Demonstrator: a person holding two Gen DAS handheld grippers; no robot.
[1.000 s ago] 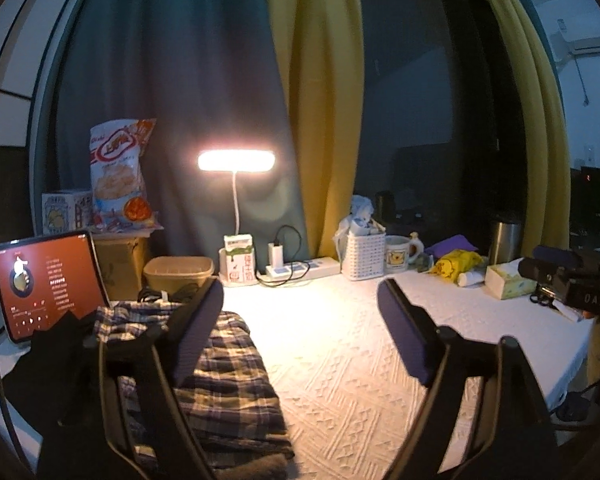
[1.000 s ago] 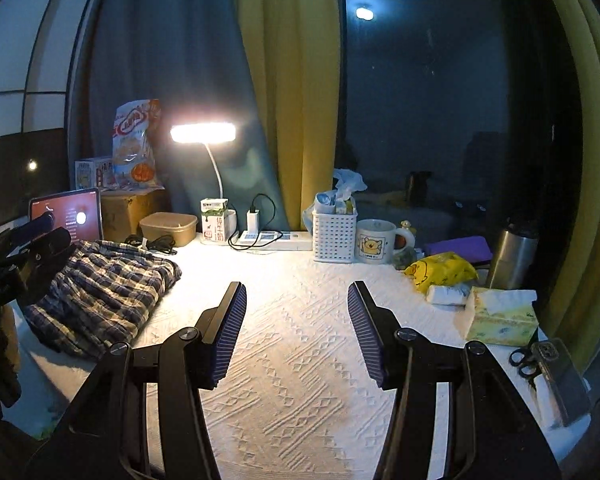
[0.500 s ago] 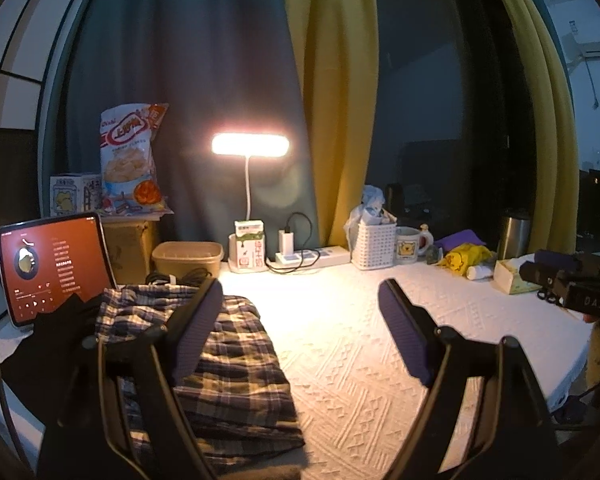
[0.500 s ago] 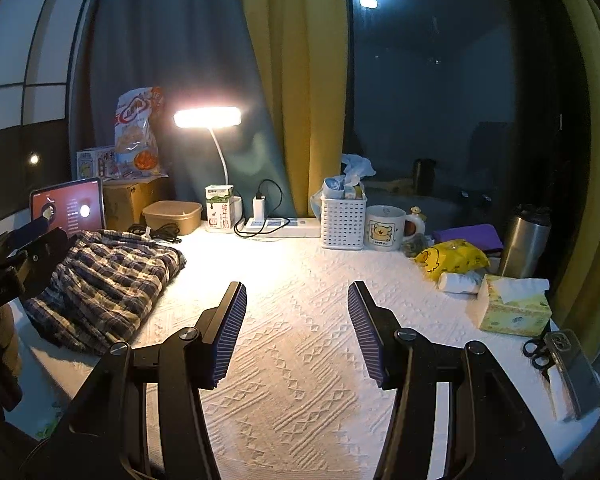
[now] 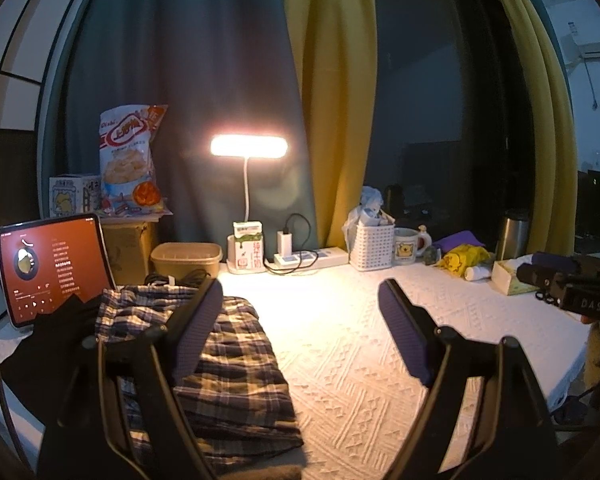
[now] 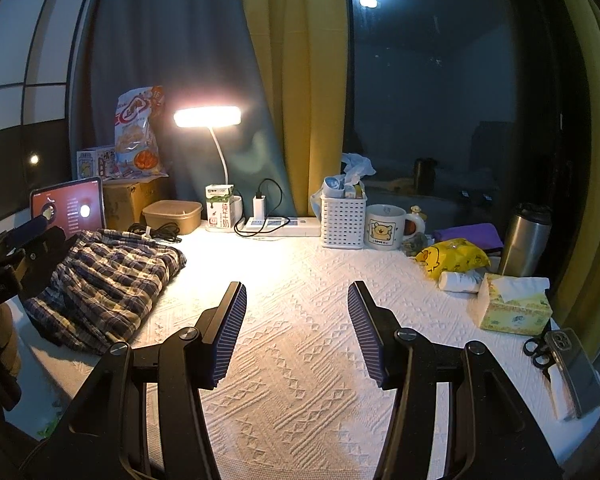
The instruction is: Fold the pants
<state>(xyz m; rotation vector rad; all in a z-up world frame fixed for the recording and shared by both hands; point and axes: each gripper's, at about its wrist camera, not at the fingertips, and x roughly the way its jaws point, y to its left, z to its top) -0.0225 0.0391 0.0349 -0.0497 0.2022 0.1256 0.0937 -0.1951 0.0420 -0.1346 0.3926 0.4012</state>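
Observation:
Crumpled plaid pants [image 5: 236, 360] lie in a heap on the left side of the white textured tablecloth [image 5: 360, 340]. My left gripper [image 5: 300, 292] hovers open over the heap's right edge, its left finger above the fabric, with nothing between the pads. In the right wrist view the pants [image 6: 108, 280] sit far left, and my right gripper [image 6: 296, 292] stands open above bare cloth to their right, holding nothing. The right gripper [image 5: 560, 284] shows at the left wrist view's right edge, and the left gripper [image 6: 24, 240] at the right wrist view's left edge.
A lit desk lamp [image 5: 248, 146], milk carton [image 5: 247, 250], power strip [image 5: 312, 258], brown tub [image 5: 186, 258], white basket [image 6: 343, 220] and mug [image 6: 386, 227] line the back. A tablet [image 5: 52, 268] stands left. Tissue box [image 6: 514, 304], flask [image 6: 526, 240], phone [image 6: 572, 364] and scissors [image 6: 536, 350] sit right.

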